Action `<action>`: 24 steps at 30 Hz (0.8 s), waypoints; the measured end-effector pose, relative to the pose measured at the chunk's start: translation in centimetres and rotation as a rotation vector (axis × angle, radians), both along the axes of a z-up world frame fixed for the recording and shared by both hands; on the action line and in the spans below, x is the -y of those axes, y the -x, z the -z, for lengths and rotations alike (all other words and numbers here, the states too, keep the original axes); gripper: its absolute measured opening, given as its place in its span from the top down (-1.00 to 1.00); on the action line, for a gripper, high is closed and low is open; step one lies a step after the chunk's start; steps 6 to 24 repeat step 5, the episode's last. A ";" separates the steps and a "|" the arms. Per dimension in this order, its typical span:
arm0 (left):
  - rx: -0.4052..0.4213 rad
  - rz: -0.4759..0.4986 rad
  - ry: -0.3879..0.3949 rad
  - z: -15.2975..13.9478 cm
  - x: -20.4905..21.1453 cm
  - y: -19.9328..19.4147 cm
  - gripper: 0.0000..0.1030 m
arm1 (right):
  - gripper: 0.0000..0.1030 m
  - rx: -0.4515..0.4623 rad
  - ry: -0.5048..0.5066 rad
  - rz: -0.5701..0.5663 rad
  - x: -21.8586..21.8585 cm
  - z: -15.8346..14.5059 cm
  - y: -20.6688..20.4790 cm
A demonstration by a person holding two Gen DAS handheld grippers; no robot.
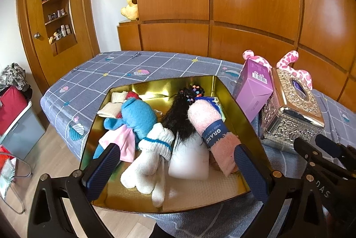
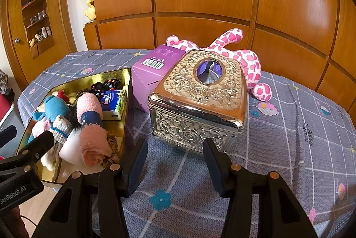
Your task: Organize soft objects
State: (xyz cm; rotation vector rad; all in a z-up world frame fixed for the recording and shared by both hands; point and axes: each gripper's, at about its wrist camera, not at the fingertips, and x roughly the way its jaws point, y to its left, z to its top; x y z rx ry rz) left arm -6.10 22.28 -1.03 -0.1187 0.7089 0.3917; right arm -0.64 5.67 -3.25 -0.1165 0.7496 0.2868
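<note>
- Bed [image 2: 289, 126], grey checked cover: carries every item listed; the working end is the near edge.
- Gold tin tray [image 1: 240, 108], at the bed's near left corner, overhanging the edge slightly: judged the collecting place for soft goods, being already well filled.
- Tray contents: blue plush toy [image 1: 135, 115] toward the left wall; white sock [image 1: 151, 160] in the middle; black hair piece [image 1: 178, 117] with coloured ties; pink rolled towel [image 1: 213, 133] with a dark paper band along the right wall; tissue pack [image 2: 111, 102] at the far right corner; brown scrunchie [image 2: 110, 149] by the towel's near end.
- Pink spotted plush [image 2: 249, 60]: well outside the tray, toward the far edge, behind the two boxes; judged the soft item not yet sorted.
- Ornate metal tissue box [image 2: 200, 104] and purple carton [image 2: 146, 77]: just right of the tray, touching each other; they partly block the way to the plush.
- Left tongs [image 1: 175, 162]: spread wide, empty, hovering over the tray's near end.
- Right tongs [image 2: 175, 160]: apart, empty, pointed at the tissue box's near face.
</note>
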 end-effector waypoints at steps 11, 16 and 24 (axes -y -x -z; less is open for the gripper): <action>-0.011 0.001 0.021 0.1 -0.3 -0.2 -0.98 | -0.01 0.008 -0.009 0.005 0.3 -0.2 0.0; -0.011 0.001 0.021 0.1 -0.3 -0.2 -0.98 | -0.01 0.008 -0.009 0.005 0.3 -0.2 0.0; -0.011 0.001 0.021 0.1 -0.3 -0.2 -0.98 | -0.01 0.008 -0.009 0.005 0.3 -0.2 0.0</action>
